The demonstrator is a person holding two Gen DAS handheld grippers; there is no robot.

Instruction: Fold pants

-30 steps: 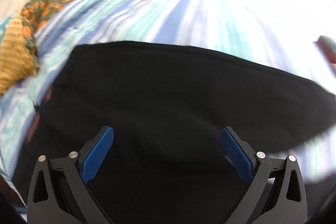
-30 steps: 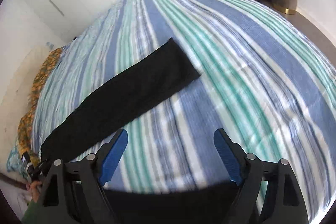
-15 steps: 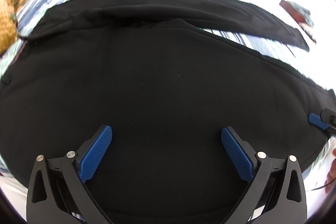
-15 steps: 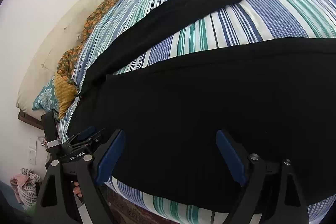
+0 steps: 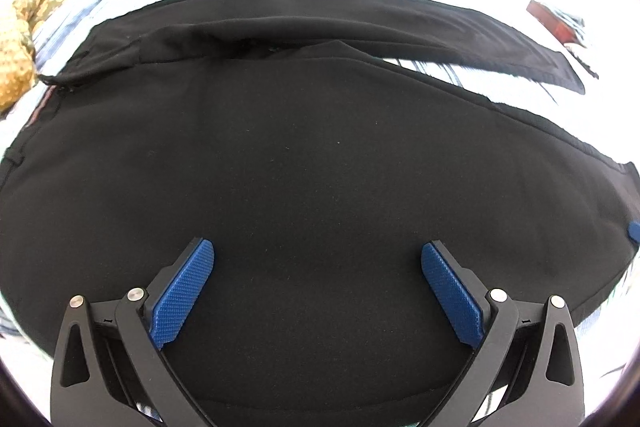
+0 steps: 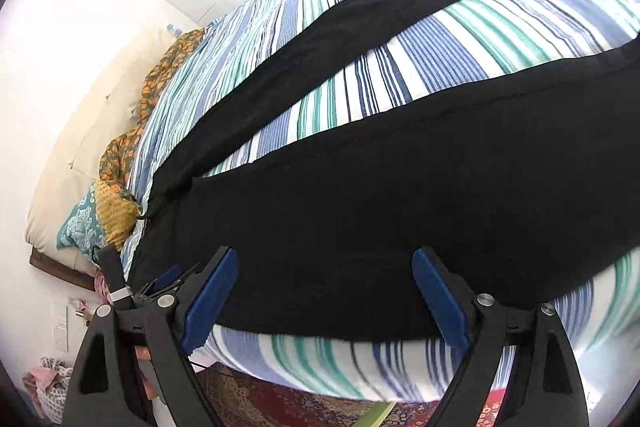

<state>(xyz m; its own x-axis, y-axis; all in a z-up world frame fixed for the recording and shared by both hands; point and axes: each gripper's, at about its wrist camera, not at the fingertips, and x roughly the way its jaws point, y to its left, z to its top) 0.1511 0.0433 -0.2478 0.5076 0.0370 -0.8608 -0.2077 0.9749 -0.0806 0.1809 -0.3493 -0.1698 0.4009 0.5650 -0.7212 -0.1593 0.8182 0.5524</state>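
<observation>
Striped bedding (image 6: 460,75) is overexposed in the left view. Black pants (image 6: 400,207) are cut off rightward. Both the left gripper (image 5: 318,291) and right gripper (image 6: 324,295) are held spread, empty.

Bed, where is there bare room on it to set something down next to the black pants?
Bare striped bedspread shows in the wedge between the two legs of the pants, beyond the far leg toward the wall, and in a narrow strip along the near edge. The head end is crowded with pillows and a patterned cloth.

pants (image 6: 400,195) on bed (image 6: 500,43) (legs spread apart) | pillows (image 6: 92,215) left, beside waistband
</observation>
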